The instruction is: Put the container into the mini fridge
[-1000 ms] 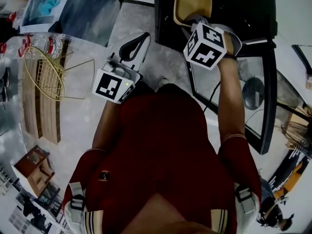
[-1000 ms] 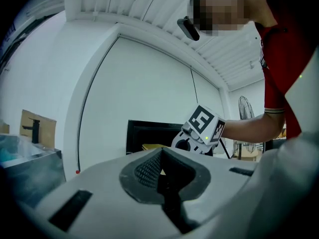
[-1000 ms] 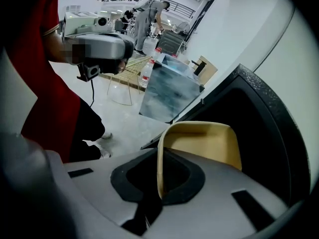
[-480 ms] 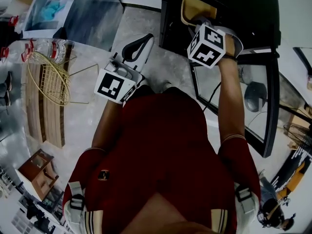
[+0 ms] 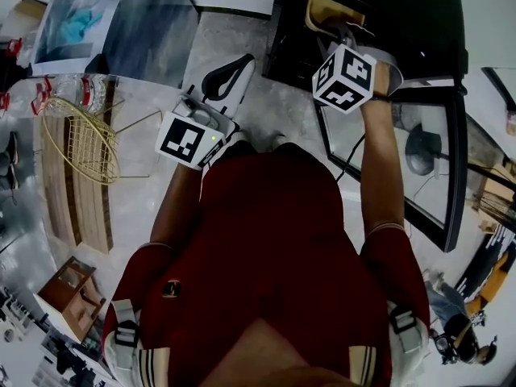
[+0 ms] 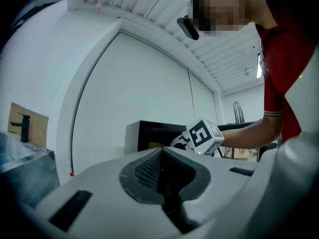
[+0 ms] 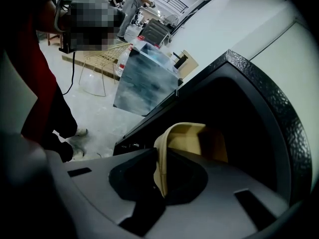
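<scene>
A tan container [image 5: 326,10] sits inside the black mini fridge [image 5: 439,22], at the mouth of its dark interior. My right gripper [image 5: 339,34] reaches into the fridge at the container's near rim. In the right gripper view the thin rim of the container [image 7: 187,139] stands between the jaws of the right gripper [image 7: 159,183]. The jaws are opening, and a dark gap shows beside the rim. My left gripper [image 5: 232,69] hangs above the floor left of the fridge, shut and empty. From the left gripper [image 6: 162,172] I see the right gripper's marker cube [image 6: 202,136] at the fridge [image 6: 149,133].
The fridge's glass door [image 5: 431,164] stands swung open to the right of my right arm. On the floor to the left are a yellow wire basket [image 5: 76,127], water bottles [image 5: 68,87], wooden slats [image 5: 81,196] and a grey metal box [image 5: 149,18].
The right gripper and the container have gone a little deeper into the fridge. The left gripper has barely moved.
</scene>
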Action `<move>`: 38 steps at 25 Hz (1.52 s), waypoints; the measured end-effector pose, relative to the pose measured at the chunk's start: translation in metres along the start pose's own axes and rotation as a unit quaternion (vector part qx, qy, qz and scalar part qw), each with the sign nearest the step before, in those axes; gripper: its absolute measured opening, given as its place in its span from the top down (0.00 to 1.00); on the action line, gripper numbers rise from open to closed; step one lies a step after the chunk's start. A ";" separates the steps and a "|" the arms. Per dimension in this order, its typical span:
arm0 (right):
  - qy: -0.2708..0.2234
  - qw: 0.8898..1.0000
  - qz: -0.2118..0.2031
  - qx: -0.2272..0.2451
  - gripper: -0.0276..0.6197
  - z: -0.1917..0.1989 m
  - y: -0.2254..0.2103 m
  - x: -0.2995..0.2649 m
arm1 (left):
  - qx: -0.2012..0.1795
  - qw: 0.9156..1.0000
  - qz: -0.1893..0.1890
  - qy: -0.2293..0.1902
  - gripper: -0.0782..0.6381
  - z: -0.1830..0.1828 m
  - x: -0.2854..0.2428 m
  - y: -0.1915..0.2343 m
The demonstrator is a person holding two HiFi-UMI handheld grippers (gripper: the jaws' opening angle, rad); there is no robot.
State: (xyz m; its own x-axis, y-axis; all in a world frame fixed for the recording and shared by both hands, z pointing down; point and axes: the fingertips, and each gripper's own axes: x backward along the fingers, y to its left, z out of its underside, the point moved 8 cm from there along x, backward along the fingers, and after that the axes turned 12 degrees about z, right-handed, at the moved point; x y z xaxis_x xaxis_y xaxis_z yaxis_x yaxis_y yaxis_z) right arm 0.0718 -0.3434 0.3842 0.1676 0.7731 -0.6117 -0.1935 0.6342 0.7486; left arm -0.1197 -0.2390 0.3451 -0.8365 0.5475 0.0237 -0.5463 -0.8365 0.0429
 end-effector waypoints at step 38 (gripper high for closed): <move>-0.047 0.962 0.267 0.030 0.71 0.014 0.002 -0.018 | -0.005 1.000 0.030 0.004 0.88 -0.004 -0.021 0.019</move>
State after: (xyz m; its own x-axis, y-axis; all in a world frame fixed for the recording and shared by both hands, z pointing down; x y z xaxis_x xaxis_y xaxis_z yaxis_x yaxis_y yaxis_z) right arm 0.0814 -0.3564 0.4005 0.1476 0.9826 -0.1128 -0.2198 0.1438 0.9649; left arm -0.1123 -0.2664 0.3411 -0.8681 0.4961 0.0188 -0.4954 -0.8681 0.0315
